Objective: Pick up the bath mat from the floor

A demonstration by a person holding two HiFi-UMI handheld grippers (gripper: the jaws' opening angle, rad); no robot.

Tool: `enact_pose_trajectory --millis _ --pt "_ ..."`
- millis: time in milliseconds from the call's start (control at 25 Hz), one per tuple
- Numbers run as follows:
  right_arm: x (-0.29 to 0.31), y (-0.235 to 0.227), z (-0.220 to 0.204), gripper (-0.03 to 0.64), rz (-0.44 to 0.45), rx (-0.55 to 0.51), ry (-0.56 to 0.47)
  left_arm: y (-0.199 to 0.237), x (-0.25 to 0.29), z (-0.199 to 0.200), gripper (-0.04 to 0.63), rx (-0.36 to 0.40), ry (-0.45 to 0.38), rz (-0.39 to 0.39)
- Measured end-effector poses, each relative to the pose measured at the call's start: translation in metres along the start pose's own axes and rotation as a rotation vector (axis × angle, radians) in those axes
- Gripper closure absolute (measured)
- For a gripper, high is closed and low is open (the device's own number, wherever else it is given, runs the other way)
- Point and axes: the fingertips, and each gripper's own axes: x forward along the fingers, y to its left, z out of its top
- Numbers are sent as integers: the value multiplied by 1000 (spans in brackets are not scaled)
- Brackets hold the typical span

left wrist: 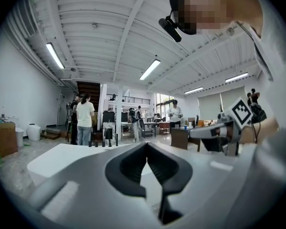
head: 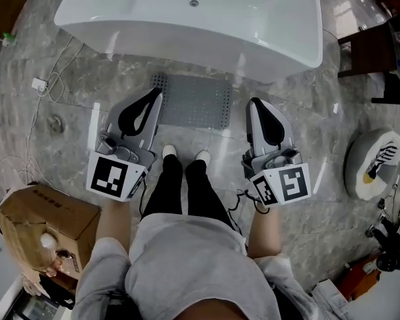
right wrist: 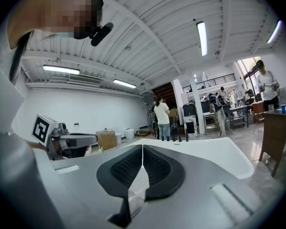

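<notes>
A grey perforated bath mat (head: 195, 101) lies flat on the marble floor in front of the white bathtub (head: 187, 19). My left gripper (head: 157, 92) hovers over the mat's left end, its jaws shut with nothing between them. My right gripper (head: 254, 103) hangs just past the mat's right end, also shut and empty. In the left gripper view the left gripper (left wrist: 146, 145) has its dark pads meeting at the tip. The right gripper (right wrist: 142, 147) looks the same in the right gripper view. Both point level across the tub, so the mat is barely seen there.
A cardboard box (head: 43, 225) stands at the lower left. A white cable and plug (head: 40, 84) lie on the floor at the left. A round white stool (head: 372, 163) and a dark table (head: 377, 52) stand at the right. People (left wrist: 85, 118) stand beyond the tub.
</notes>
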Motion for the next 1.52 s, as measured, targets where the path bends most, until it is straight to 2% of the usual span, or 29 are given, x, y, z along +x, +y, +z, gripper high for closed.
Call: enact_pose_trajectory --millis 240,440,760,1280,1520 --pt "26 -11 -57 607 -33 14 39 26 13 -67 595 2 78 -7" --pt "45 -18 -111 603 -50 26 74 42 24 -120 595 -6 84 -9" --pt "69 -32 -209 594 -59 40 116 51 32 -226 595 -28 142 -14" --pt "102 -73 -397 578 -86 37 142 67 57 -423 594 -2 180 24" --pt "121 -98 -485 569 -88 25 143 70 74 -515 594 11 184 17"
